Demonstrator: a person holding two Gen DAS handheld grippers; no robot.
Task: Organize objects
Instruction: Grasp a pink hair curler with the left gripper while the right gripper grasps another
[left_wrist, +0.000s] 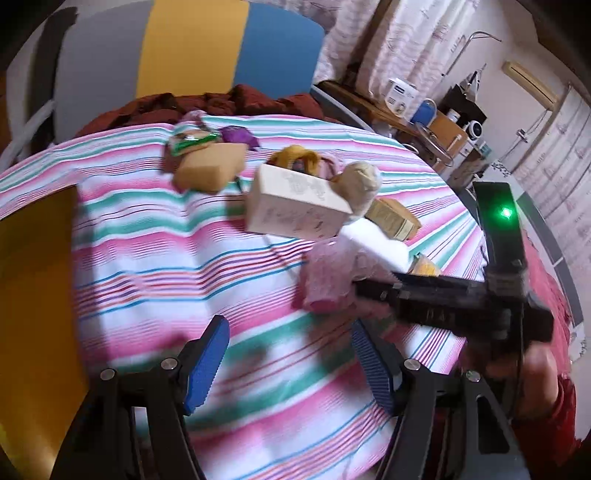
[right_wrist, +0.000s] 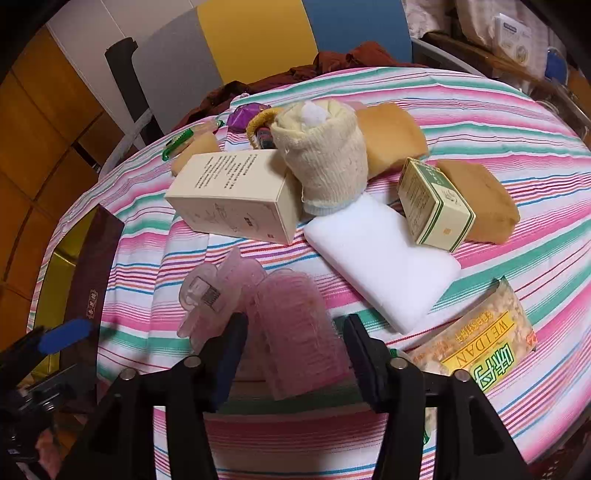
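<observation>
— Striped tablecloth (right_wrist: 480, 92) carries scattered goods. Where is the pink clip (right_wrist: 266, 317)?

— Near edge, between the right gripper (right_wrist: 295, 350) fingers; jaws apart, contact uncertain.

— Left gripper (left_wrist: 288, 365)?

— Jaws wide, holding nothing, above bare cloth.

— Recommendation?

— Centre the pads on the clip's ridged body before closing; clear plastic likely slips.

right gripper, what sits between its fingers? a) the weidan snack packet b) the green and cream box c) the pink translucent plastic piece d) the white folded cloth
c: in the right wrist view the pink translucent plastic piece sits between the two fingers of the right gripper, while the white folded cloth, green and cream box and weidan snack packet lie outside them; whether the fingers actually press it cannot be told.
</observation>
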